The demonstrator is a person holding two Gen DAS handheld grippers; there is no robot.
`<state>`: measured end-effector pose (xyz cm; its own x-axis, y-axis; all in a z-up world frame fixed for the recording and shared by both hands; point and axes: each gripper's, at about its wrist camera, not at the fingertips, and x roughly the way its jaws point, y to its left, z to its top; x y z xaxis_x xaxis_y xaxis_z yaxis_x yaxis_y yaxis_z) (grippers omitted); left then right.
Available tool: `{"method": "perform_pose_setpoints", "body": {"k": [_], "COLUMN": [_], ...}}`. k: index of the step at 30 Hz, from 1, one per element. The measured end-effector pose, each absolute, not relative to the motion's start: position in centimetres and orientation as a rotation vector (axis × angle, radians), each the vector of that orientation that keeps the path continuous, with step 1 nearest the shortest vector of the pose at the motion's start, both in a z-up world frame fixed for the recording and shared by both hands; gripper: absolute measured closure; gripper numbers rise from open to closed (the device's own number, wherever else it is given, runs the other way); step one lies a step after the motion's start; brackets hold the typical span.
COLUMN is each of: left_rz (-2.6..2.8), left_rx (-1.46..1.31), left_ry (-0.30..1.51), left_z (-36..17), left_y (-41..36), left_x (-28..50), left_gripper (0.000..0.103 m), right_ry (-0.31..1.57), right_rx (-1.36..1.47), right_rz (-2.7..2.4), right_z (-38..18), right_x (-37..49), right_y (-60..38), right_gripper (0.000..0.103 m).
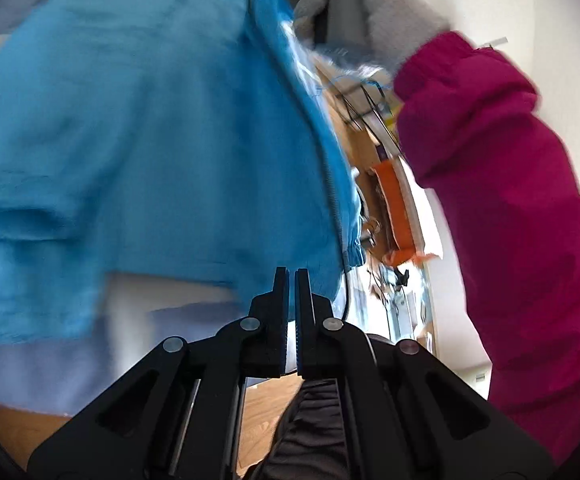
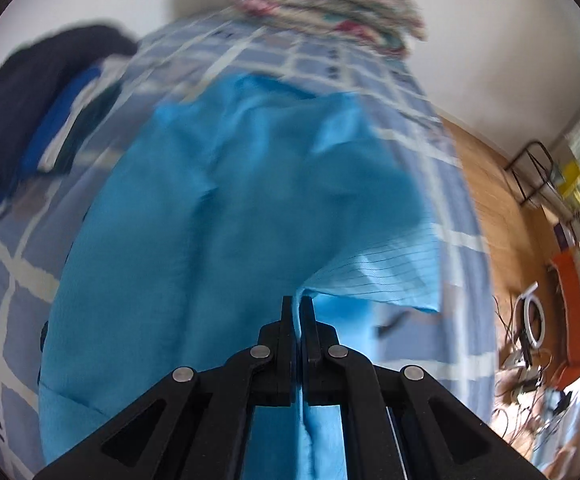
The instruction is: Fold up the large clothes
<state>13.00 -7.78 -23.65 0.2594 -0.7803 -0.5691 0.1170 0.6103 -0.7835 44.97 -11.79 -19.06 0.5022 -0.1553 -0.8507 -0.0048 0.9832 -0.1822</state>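
Blue jacket (image 2: 230,220) lies spread on the checked bedspread (image 2: 22,264); your right gripper (image 2: 298,312) pinches one edge, lifted over the rest. Carry it across evenly (keep the fold line straight). Your left gripper (image 1: 292,280) is closed, seemingly on nothing. Blur hides the far hem and the sleeves.
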Motion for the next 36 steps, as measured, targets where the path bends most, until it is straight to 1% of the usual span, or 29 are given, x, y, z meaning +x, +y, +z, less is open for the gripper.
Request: {"method": "perform_pose_setpoints", "body": {"k": [2,4,6,8,12,15,16,18,19,21,22,24,25,26,27,30,36], "left_rz": [-0.623,-0.574,-0.53,-0.506,-0.478,-0.48,-0.483,-0.489,-0.49,-0.484,-0.472,-0.428,-0.405,-0.375,-0.348,-0.249,-0.179], "left_rx": [-0.715,-0.734,-0.74,-0.733,-0.725,-0.716,-0.71,-0.694,-0.687,-0.668,-0.658,-0.636,-0.626,-0.621,-0.62,-0.612,-0.673], "left_ry": [1.125,1.094,1.056,1.028,0.995,0.987,0.988,0.997,1.0,1.009,1.012,1.017,1.021,1.026,1.028,1.023,1.114], "left_z": [-23.5,-23.1,-22.5,-21.8,-20.8,-20.6,-20.7,-20.7,-20.2,-20.3,-20.3,-20.5,-20.6,-20.9,-21.2,-22.2,-26.2], "left_y": [-4.8,-2.1,0.2,1.5,2.3,2.4,2.4,1.5,1.8,1.6,1.6,2.2,2.6,3.1,3.7,5.7,8.1], "left_x": [13.0,13.2,13.4,13.5,13.6,13.0,12.9,12.6,12.4,12.3,12.2,12.2,12.3,12.4,12.6,13.3,16.3], "left_gripper": [0.103,0.103,0.103,0.103,0.103,0.103,0.103,0.103,0.103,0.103,0.103,0.103,0.1,0.091,0.076,0.056,0.055], "right_ry": [1.084,1.139,1.181,1.166,1.101,1.046,1.034,1.032,1.033,1.051,1.061,1.077,1.079,1.085,1.093,1.102,1.099], "right_rx": [-0.193,-0.154,-0.099,-0.08,-0.035,0.011,0.015,0.034,0.05,0.11,0.136,0.181,0.21,0.245,0.271,0.306,0.224], "right_rz": [-0.077,-0.031,0.031,0.062,0.137,0.173,0.163,0.141,0.13,0.112,0.106,0.109,0.121,0.126,0.133,0.151,0.139], "right_z": [-21.3,-23.1,-24.2,-23.7,-20.1,-16.8,-16.2,-15.9,-16.1,-17.6,-18.4,-20.4,-21.6,-22.8,-23.6,-25.9,-28.8], "right_x": [46.3,47.3,47.9,47.6,44.7,40.2,38.2,33.8,31.9,27.3,26.0,22.5,20.8,19.2,18.2,15.6,15.6], "right_y": [-8.8,-7.3,-6.5,-6.5,-8.4,-12.2,-13.7,-16.7,-17.9,-20.6,-21.9,-23.2,-23.8,-24.2,-24.6,-24.2,-21.9], "right_gripper": [0.103,0.101,0.086,0.075,0.073,0.07,0.069,0.065,0.062,0.047,0.044,0.044,0.044,0.044,0.044,0.045,0.045]}}
